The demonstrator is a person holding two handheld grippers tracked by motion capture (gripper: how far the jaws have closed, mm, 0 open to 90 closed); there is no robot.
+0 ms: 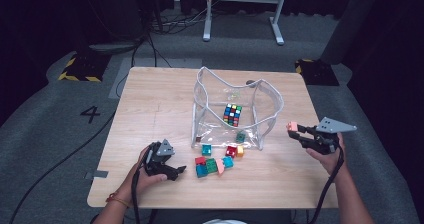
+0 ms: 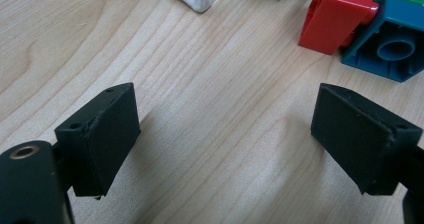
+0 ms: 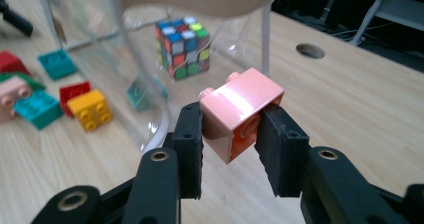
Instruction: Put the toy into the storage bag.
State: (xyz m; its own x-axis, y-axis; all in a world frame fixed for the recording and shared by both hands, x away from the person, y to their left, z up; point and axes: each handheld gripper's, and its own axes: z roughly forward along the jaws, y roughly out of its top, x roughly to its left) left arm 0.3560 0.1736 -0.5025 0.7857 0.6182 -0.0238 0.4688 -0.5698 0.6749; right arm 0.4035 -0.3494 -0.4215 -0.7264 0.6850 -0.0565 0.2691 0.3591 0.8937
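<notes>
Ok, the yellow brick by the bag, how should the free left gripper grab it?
Come straight down on the yellow brick, with the jaws across its two flat sides. It sits studs up, a red brick tight against one side, so the left gripper should use the free faces.

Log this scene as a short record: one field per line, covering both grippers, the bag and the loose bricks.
right gripper: shut on pink brick, held above the table beside the bag
left gripper: open, nothing between the jaws, low over the wooden table
clear bag: standing open mid-table
inside bag: puzzle cube and a teal brick
loose bricks: red, green, teal, yellow and pink, clustered on the table in front of the bag
likely next step: pink brick goes into the bag
</notes>
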